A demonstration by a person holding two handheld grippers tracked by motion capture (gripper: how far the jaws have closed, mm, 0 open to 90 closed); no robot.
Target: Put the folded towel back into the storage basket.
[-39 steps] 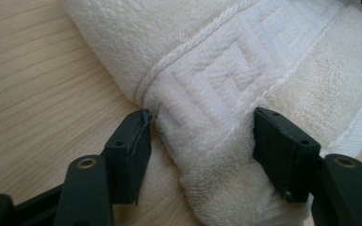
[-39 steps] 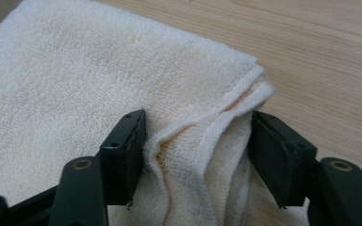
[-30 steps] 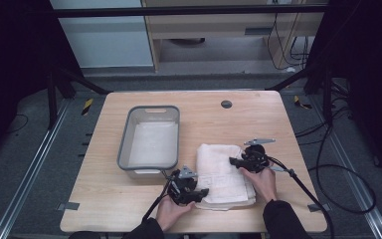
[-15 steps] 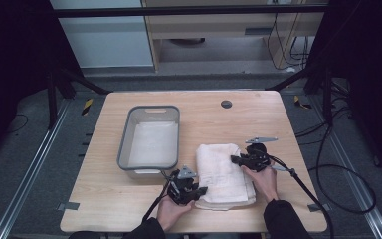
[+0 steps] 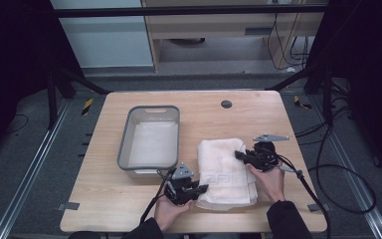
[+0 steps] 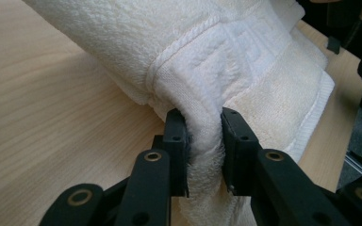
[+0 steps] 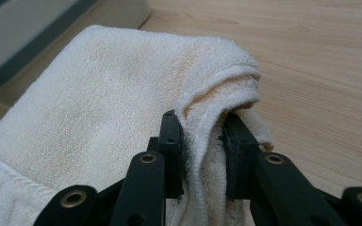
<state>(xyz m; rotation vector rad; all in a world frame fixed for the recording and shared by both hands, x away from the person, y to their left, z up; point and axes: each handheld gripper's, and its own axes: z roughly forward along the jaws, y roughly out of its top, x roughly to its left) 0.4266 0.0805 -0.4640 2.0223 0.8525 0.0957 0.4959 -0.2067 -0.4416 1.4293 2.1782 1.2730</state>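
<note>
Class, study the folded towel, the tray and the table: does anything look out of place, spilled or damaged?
Nothing stands out. The white folded towel lies beside the grey tray, pinched at two corners by the left claw and right claw. The bunched corners come from the grip; nothing is spilled or torn.

The towel (image 5: 226,172) lies on the table (image 5: 258,114), right of the bin (image 5: 125,144).

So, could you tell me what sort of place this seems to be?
Probably a lab recording station: a bare wooden table inside a black frame, cables trailing across the floor, and a person working a folded towel with handheld grippers.
</note>
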